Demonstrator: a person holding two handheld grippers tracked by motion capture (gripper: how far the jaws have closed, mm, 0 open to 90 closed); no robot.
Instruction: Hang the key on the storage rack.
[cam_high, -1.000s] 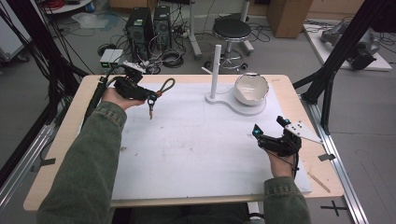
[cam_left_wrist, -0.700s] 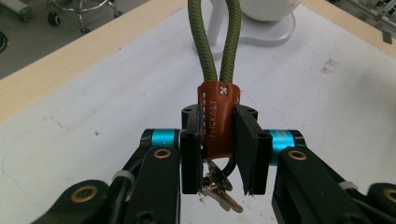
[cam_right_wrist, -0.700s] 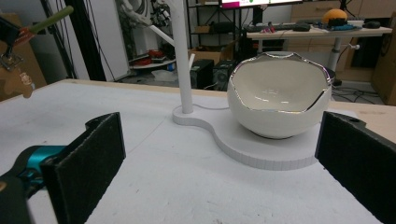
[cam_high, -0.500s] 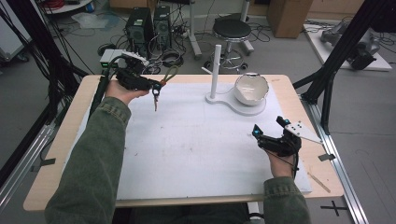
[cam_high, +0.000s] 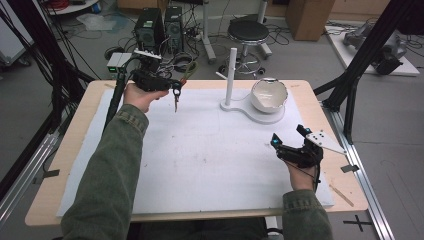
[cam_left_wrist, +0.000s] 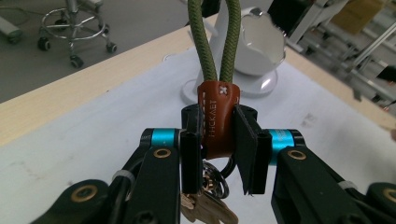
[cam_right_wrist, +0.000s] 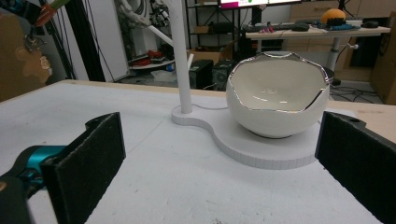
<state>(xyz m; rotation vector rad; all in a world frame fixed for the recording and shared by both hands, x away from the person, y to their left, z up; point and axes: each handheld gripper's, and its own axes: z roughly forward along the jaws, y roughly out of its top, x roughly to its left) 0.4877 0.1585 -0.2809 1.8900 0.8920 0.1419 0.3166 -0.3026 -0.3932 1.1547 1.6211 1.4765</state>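
My left gripper is held above the table's far left and is shut on a key ring's brown leather tag. A green cord loop rises from the tag, and keys dangle below the jaws. To its right stands a white stand with an upright post and a white eggshell-shaped bowl. My right gripper rests low at the near right, open and empty, pointing at the bowl and post.
A white mat covers most of the wooden table. Black frame struts rise at both sides. On the floor beyond the far edge are a stool and computer towers.
My left hand has carried the key ring up and to the right, toward the post. The keys now hang farther from the mat. The right hand has stayed put.
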